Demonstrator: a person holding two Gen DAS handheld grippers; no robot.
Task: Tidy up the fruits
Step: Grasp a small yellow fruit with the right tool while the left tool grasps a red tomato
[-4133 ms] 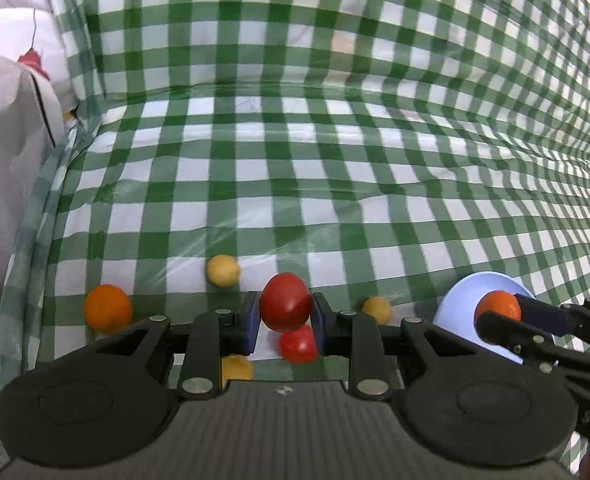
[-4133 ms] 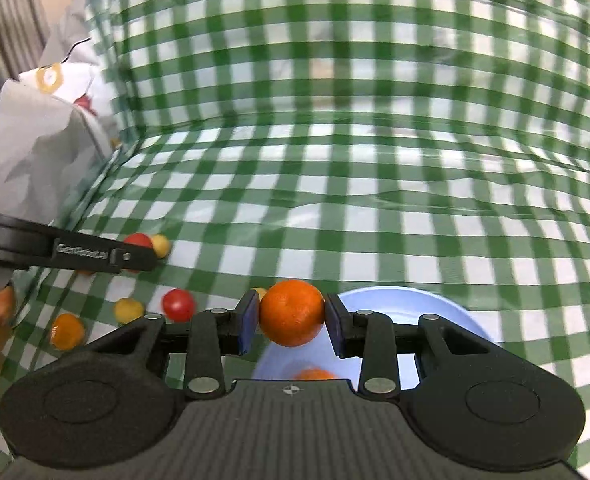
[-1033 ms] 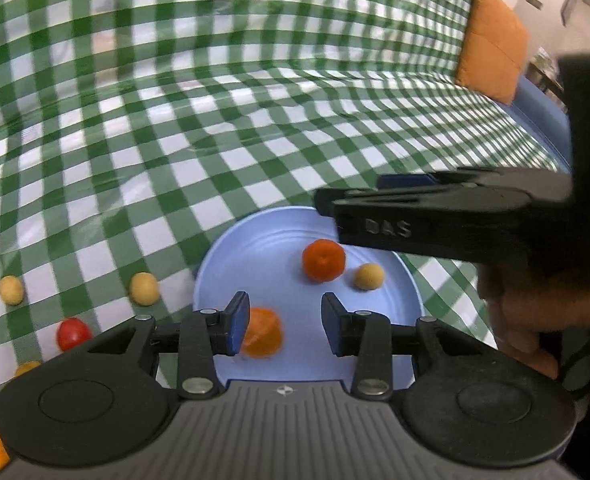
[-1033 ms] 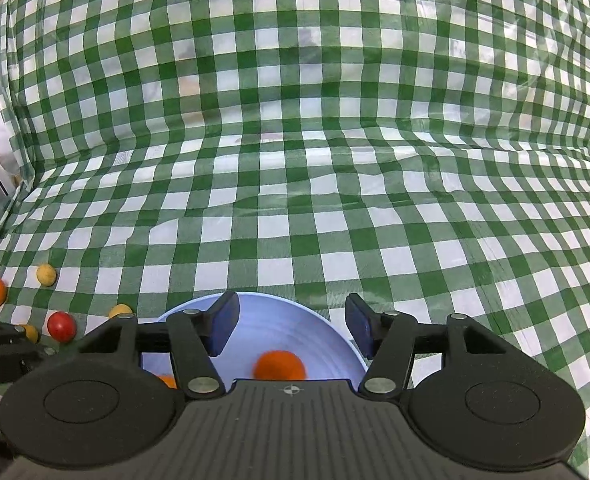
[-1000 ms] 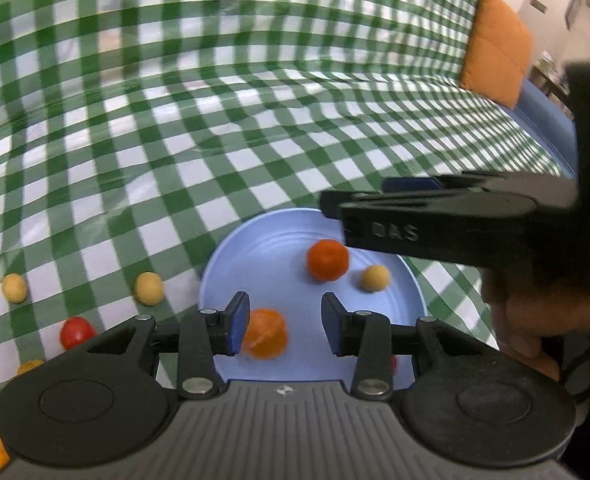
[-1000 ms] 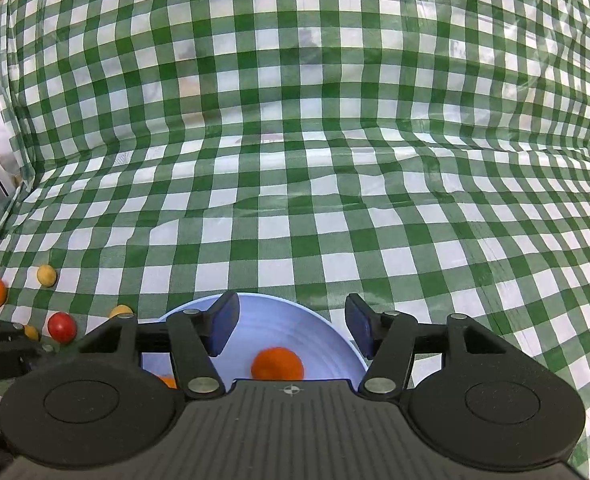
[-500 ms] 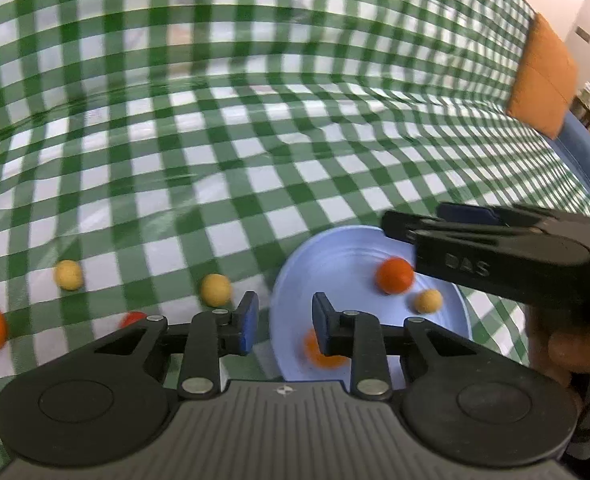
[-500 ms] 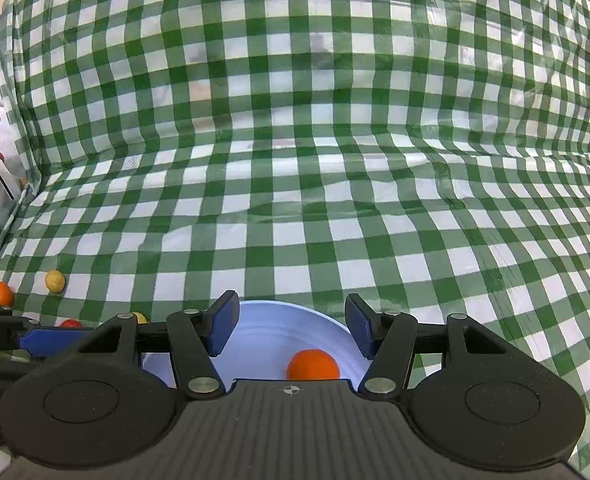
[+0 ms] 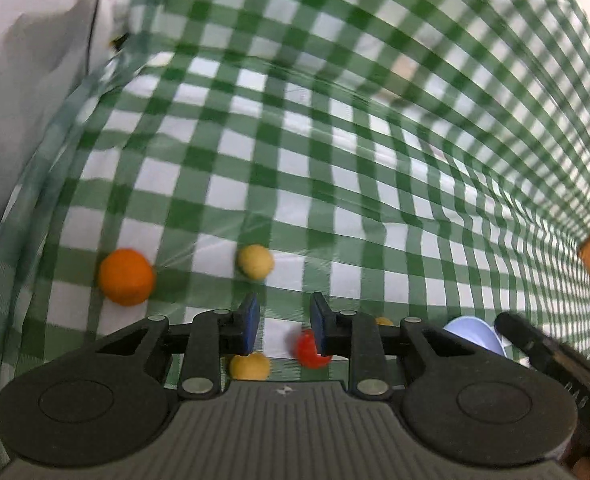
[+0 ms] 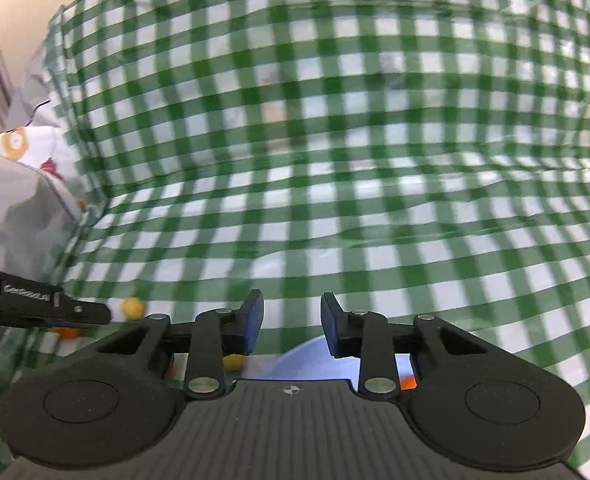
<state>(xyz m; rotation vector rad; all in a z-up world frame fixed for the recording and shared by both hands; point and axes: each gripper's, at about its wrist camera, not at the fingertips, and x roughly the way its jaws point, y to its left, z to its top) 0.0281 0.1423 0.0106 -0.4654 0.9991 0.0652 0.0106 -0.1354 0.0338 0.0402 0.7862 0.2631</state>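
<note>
An orange fruit (image 9: 125,277) is seen only from the left tool (image 9: 283,326), whose empty jaws (both tools') have just been narrowing, now away from the blue plate (image 9: 473,334); right tool (image 10: 291,326) likewise gapped.

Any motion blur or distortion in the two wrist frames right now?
Left wrist: checked cloth smeared, orange fruit and red fruit soft-edged, claw body sharp; strong fisheye bowing. Right wrist: cloth checks streaked sideways, blue plate mostly hidden behind the claw; lighting even in both, no hard glare.
</note>
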